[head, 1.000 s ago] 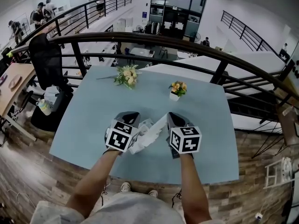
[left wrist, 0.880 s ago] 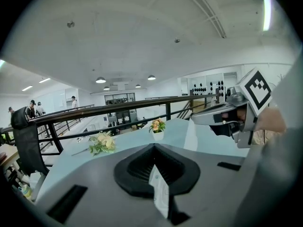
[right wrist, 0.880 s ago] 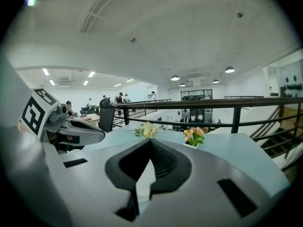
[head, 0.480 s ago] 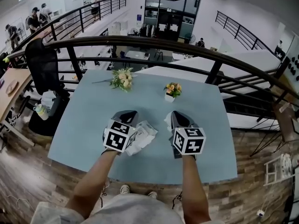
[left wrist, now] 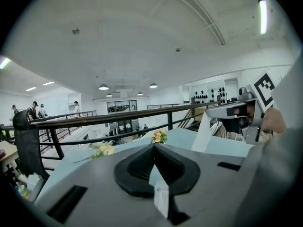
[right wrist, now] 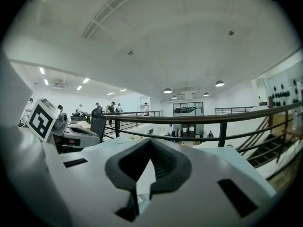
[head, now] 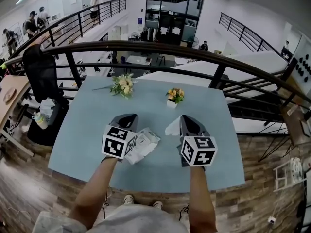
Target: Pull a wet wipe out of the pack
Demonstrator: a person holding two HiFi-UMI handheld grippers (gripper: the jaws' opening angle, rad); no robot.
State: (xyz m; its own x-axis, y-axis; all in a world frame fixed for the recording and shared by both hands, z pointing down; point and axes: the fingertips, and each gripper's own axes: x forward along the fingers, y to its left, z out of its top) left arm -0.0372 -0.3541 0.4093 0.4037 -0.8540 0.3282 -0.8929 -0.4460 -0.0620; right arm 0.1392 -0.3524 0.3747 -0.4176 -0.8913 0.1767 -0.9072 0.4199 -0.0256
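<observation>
Your left gripper (head: 125, 120) clamps the pack (head: 145, 142) as anchor, so your right gripper (head: 188, 123), at three o'clock, pinches the wet wipe (head: 172, 127) clear

Grey clothing (head: 131, 221), white shoes (head: 129, 198), black-white marker cubes (head: 118, 143)

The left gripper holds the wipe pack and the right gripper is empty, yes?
Not empty: the right gripper is shut on a white wipe, as the head view shows. The left gripper does hold the pack.
</observation>
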